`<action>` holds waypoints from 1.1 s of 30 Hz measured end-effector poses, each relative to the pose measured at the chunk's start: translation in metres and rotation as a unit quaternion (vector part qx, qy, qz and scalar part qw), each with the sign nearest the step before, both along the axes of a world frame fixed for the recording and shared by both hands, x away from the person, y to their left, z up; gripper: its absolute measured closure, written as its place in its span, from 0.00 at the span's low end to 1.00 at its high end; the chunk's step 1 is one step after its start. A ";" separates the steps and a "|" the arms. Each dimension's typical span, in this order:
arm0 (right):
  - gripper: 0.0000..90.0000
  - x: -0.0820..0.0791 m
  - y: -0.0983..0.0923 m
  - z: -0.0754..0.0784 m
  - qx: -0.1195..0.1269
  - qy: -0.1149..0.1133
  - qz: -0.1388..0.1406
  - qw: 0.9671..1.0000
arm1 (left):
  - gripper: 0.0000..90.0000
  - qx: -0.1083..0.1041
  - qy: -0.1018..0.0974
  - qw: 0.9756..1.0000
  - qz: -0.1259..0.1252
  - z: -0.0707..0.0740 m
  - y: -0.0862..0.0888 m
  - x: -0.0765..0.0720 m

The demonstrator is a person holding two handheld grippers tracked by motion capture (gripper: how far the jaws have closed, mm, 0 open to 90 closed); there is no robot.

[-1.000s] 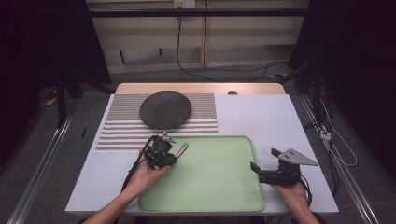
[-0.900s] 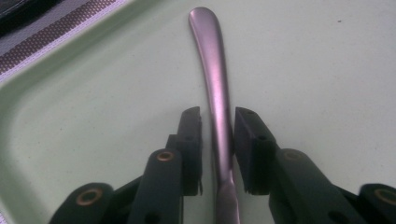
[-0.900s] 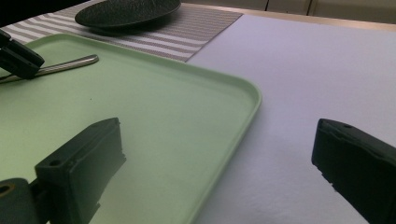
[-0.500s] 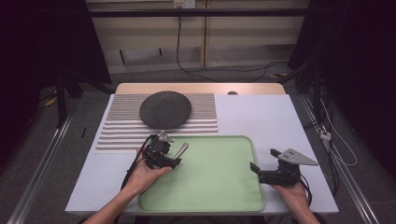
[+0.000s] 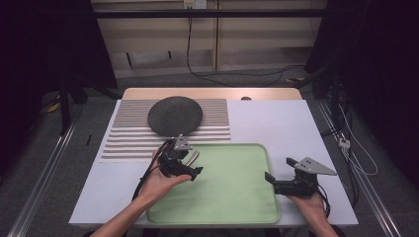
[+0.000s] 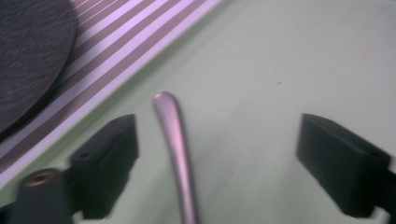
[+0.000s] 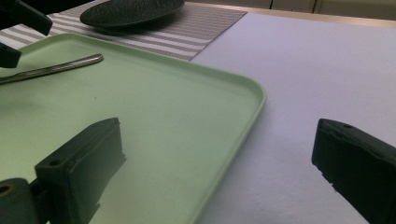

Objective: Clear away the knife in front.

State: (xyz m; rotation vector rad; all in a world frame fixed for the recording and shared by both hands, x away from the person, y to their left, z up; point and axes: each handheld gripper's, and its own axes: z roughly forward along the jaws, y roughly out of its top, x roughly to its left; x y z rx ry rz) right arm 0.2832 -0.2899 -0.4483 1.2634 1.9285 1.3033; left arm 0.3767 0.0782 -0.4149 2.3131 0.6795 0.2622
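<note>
Left gripper view: utensil handle (image 6: pixel 175 154) between spread left claw (image 6: pixel 233 154), business end cut off; right claw (image 7: pixel 215 172) spread.

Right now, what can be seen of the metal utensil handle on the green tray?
The metal utensil handle is a slim, polished silvery bar with a rounded end, slightly curved. It lies flat on the green tray near its far left corner, between the open jaws of the left claw, which do not touch it. Its working end is hidden under that claw, so the kind of utensil cannot be told.

1 tray (image 5: pixel 247 197), 1 plate (image 5: pixel 175 115), 1 striped mat (image 5: pixel 123 140), 1 metal handle (image 6: pixel 175 154), 2 tongs (image 5: pixel 185 165)
</note>
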 end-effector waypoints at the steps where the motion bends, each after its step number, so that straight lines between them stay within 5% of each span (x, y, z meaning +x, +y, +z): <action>1: 0.02 0.000 0.000 0.000 0.000 0.002 0.000 1.000 | 0.25 -0.002 -0.005 1.000 0.001 -0.001 -0.003 -0.001; 3: 0.02 0.000 0.000 0.000 -0.002 0.002 0.001 1.000 | 0.31 -0.004 -0.002 1.000 -0.008 -0.003 -0.008 -0.001; 5: 0.02 0.000 0.000 0.000 -0.001 0.002 0.001 1.000 | 0.48 0.002 -0.003 1.000 -0.017 -0.006 -0.009 -0.003; 10: 0.02 0.002 0.001 0.000 -0.002 0.003 -0.001 1.000 | 0.80 0.006 0.019 1.000 -0.006 -0.012 -0.007 0.000; 14: 0.02 0.001 0.002 0.000 -0.005 0.001 0.002 1.000 | 1.00 0.030 0.025 0.999 0.001 -0.017 -0.004 0.002; 16: 0.02 0.000 0.002 0.000 -0.006 0.000 0.002 1.000 | 1.00 0.035 0.032 0.999 -0.008 -0.020 -0.004 0.004; 22: 0.02 0.001 0.001 0.000 -0.005 0.001 0.002 1.000 | 1.00 0.051 0.013 0.999 -0.008 -0.023 -0.001 0.007; 27: 0.02 0.000 0.002 0.000 -0.005 0.001 0.002 1.000 | 1.00 0.037 0.020 0.999 -0.007 -0.025 0.004 0.010; 28: 0.02 0.000 0.002 0.000 -0.005 0.001 0.002 1.000 | 1.00 0.047 0.003 0.999 0.001 -0.025 0.004 0.009; 33: 0.02 0.000 0.002 0.000 -0.004 0.001 0.002 1.000 | 1.00 0.050 -0.016 0.999 -0.009 -0.027 0.006 0.007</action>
